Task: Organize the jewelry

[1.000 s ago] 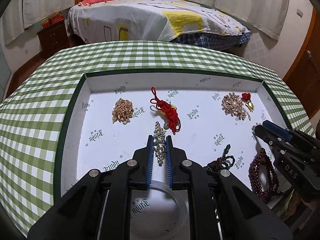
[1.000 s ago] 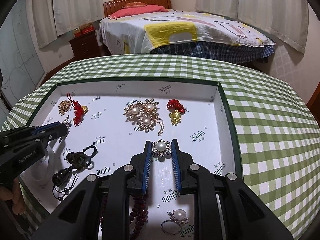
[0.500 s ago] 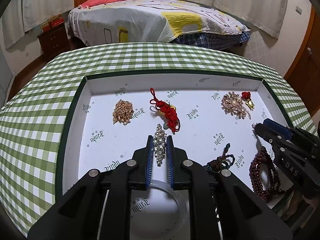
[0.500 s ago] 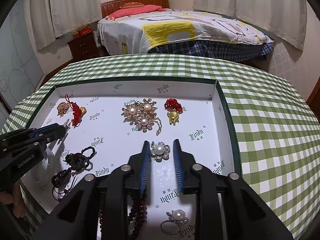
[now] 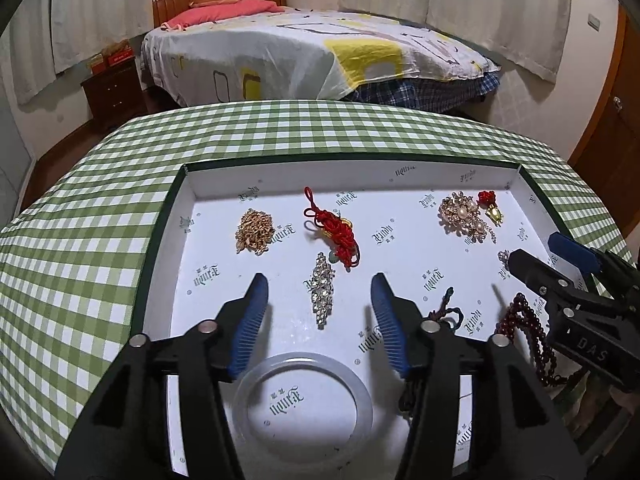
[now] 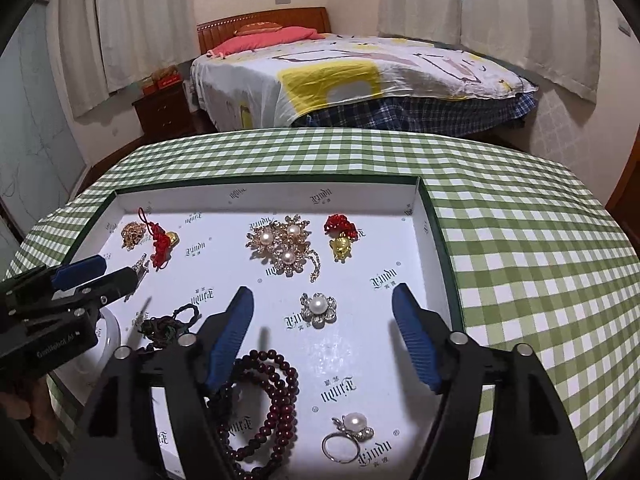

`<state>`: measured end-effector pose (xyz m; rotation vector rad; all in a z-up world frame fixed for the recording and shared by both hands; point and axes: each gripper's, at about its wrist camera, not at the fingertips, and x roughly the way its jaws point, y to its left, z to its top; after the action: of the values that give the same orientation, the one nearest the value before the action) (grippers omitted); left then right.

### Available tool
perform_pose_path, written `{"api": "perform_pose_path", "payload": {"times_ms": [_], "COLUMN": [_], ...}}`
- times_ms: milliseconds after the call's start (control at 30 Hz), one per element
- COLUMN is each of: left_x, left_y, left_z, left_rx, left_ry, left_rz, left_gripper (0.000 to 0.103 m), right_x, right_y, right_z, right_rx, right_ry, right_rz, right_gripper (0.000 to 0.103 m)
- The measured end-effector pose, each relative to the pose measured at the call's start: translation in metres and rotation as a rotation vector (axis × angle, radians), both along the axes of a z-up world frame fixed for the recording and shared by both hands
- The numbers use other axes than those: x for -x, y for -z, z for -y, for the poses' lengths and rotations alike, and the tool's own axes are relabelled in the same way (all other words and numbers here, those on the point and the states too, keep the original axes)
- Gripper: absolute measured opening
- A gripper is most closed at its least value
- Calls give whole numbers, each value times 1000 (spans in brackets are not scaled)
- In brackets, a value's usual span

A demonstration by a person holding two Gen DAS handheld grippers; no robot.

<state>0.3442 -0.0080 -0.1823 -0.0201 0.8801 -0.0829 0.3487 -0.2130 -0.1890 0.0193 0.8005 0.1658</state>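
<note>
Bedroom, checked tablecloth (image 5: pixel 100 248), white tray (image 5: pixel 176 240). I'm spreading both jaws: left gripper (image 5: pixel 318 286) just releasing rhinestone clip (image 5: pixel 322 294), right gripper (image 6: pixel 323 300) pearl brooch (image 6: pixel 318 310), both at twelve o'clock. I'm lifting straight, avoiding snags.

Tray (image 5: pixel 176 240) sits on the tabletop (image 5: pixel 100 220), bed (image 5: pixel 320 52) behind it at 12 o'clock. Left wrist view, inside tray: chain cluster (image 5: pixel 254 231) at 11, knotted tassel (image 5: pixel 334 232) just right of it, rhinestone clip (image 5: pixel 322 294) in front of the tassel, bangle (image 5: pixel 303 396) at 6. Pearl brooch (image 6: pixel 286 246) toward 1 with small charm (image 6: pixel 341 236) just beside it on the right. Flower brooch (image 6: pixel 318 309) in front of the pearl brooch, bead strand (image 6: pixel 272 396) at its 7, pearl ring (image 6: pixel 347 436) at 6. Dark cord knot (image 6: pixel 166 326) lies between bangle and bead strand.
</note>
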Motion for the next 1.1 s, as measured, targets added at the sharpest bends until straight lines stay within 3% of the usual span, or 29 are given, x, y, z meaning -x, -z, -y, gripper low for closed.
{"api": "perform_pose_path", "payload": {"times_ms": [200,367,433,533,900,1100], "left_x": [13,29,34,47,105,139], "left_y": [-5,-15,-18,-23,-37,-65], "left_z": [-1,1,2,4,-11,-15], "left_rx": [-27,-35,-48,-65,-3,20], "left_ry": [-29,-27,-30,-32,-70,-94], "left_rz": [28,55,70,94,119,153], "left_gripper": [77,81,88,89,90,90], "right_x": [7,21,25,34,87,120], "right_y": [-5,-13,-15,-16,-25,-54], "right_z": [2,3,4,5,8,1], "right_rx": [-24,-27,-27,-25,-15,11], "right_ry": [11,19,21,27,38,26], "right_rz": [7,30,35,44,70,123], "right_gripper": [76,77,77,77,77,77]}}
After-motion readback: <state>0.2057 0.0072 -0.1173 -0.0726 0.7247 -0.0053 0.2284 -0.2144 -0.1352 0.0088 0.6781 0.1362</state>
